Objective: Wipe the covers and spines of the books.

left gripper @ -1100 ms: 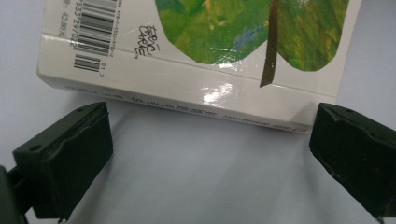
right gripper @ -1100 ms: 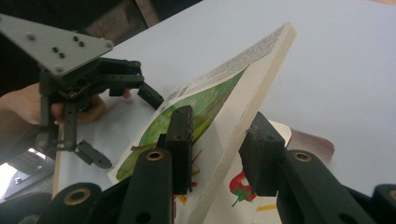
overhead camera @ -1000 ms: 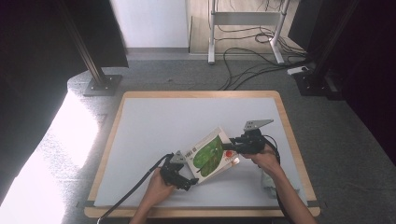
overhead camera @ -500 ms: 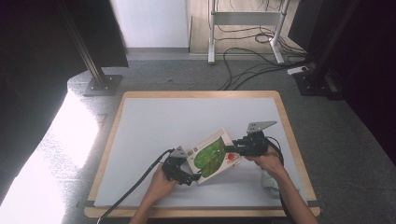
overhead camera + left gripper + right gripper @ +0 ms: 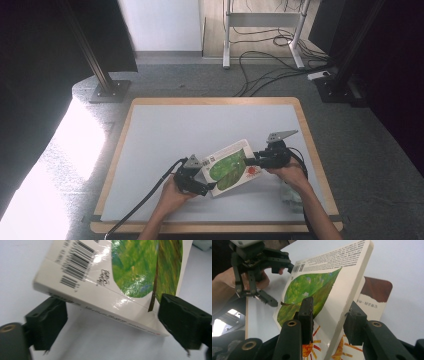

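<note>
Thick glossy white board book with green leaf and orange sun on the cover: sits toward the near right of the white wood-rimmed table, a little in from the near edge. Tilted up off the surface, one brown rounded page lying flat behind it in the right gripper view.

Right gripper pinching the book's raised block across its thickness, one pad on the sun artwork, the other on the back. Jaws just eased apart a touch with the book between them; looks like contact holds.

Left gripper spread wide at the spine end by the barcode, spine edge lying between the jaws. Jaws just been closing in; no clear press on the book yet.

Handling, as judged:
- Stiff, no flex to expect; thick card pages, moderately heavy for its size.
- Laminated cover shiny, so probably slippery under hard pads. Likely to pivot or slide out of a single-point pinch.
- Not fragile, though corners could dent.
- Best hold: across the thickness at an edge, pads well onto the cover rather than at the lip; second grip at the opposite end near the spine to stop rotation.
</note>
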Available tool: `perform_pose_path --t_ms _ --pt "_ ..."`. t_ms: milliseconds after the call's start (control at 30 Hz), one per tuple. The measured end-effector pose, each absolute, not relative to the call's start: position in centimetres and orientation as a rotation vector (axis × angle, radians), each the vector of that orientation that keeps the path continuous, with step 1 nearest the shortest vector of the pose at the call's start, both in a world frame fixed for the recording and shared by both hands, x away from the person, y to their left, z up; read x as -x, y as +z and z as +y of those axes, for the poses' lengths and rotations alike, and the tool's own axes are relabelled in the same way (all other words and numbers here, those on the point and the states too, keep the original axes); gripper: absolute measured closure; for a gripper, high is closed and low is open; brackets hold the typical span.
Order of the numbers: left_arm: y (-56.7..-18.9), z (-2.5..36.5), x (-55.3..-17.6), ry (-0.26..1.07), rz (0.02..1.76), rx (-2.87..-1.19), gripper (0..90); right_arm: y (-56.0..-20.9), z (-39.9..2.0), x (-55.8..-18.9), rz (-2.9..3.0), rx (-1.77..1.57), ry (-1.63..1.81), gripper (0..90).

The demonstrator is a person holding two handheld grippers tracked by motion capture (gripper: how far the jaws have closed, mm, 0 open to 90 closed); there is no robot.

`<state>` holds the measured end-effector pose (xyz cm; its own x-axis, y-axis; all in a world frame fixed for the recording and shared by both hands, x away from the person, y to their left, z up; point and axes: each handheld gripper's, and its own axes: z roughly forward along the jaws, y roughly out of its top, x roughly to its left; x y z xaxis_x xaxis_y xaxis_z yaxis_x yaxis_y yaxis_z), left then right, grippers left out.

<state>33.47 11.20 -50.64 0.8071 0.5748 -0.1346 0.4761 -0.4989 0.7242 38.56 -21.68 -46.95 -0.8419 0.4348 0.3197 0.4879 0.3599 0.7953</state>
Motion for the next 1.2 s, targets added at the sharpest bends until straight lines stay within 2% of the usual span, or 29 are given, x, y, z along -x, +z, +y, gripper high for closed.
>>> perform_pose_path --t_ms 200,467,800,1200 --pt "-50.1 11.4 -33.5 0.190 0.788 -2.168 21.3 -47.4 -21.7 -38.4 -2.597 0.883 -1.487 57.1" --pt "-48.7 12.1 -33.2 0.197 0.747 -2.097 41.7 -48.0 -21.5 -38.3 -2.639 0.920 -1.464 56.7" --pt "-47.0 13.4 -33.2 0.230 0.707 -2.075 59.8 -48.5 -20.2 -38.0 -2.731 0.891 -1.463 56.3" --pt "-46.2 14.1 -33.8 0.217 0.550 -2.142 70.4 -49.0 -19.5 -37.6 -2.772 0.907 -1.475 53.8"
